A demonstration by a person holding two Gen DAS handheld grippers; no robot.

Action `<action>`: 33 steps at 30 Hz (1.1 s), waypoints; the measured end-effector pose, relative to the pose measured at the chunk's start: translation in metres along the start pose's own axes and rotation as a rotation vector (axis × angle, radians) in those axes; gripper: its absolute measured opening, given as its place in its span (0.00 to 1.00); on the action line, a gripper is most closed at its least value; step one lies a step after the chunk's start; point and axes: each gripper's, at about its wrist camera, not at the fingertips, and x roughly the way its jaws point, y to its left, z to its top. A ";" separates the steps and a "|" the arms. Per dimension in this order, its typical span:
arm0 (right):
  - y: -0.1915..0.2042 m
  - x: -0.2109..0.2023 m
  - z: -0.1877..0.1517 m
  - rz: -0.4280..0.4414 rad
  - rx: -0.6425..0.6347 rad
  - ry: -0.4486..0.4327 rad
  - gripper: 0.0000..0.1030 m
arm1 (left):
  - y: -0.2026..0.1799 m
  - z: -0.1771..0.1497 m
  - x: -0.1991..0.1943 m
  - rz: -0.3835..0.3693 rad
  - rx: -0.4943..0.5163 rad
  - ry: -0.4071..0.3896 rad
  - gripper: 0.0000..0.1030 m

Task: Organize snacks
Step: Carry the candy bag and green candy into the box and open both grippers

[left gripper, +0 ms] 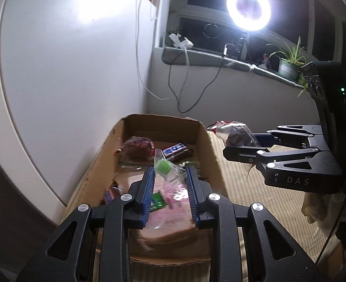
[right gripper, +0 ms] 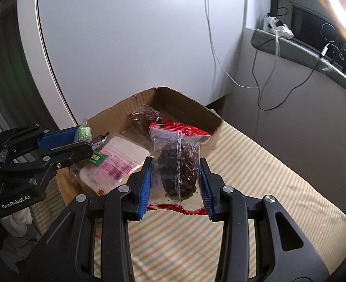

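A white wall panel (left gripper: 67, 58) stood at the left. A window (left gripper: 220, 7) showed dark outside. A lit ring light (left gripper: 248, 9) and a potted plant (left gripper: 289, 62) stood on the grey sill (left gripper: 196, 57). Cables (left gripper: 180, 82) hung below it. A striped mat (right gripper: 255, 176) covered the surface.

- Your left gripper (left gripper: 169, 181) is black, with ribbed blue pads (left gripper: 148, 192) and silver screws.
- Your right gripper (right gripper: 175, 181) matches; its side reads "DAS", the left's "GenRobot.AI".
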 end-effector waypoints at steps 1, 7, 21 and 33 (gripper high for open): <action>0.002 0.002 0.001 0.001 -0.002 0.001 0.38 | 0.003 0.000 0.000 0.005 -0.003 0.002 0.25; 0.007 0.020 0.012 0.010 -0.008 0.018 0.38 | 0.017 -0.001 0.003 0.022 -0.019 0.008 0.25; 0.009 0.053 0.020 0.037 0.008 0.054 0.38 | 0.029 0.000 0.011 0.041 -0.033 0.022 0.25; 0.011 0.060 0.021 0.040 -0.004 0.059 0.39 | 0.029 0.000 0.013 0.054 -0.031 0.028 0.28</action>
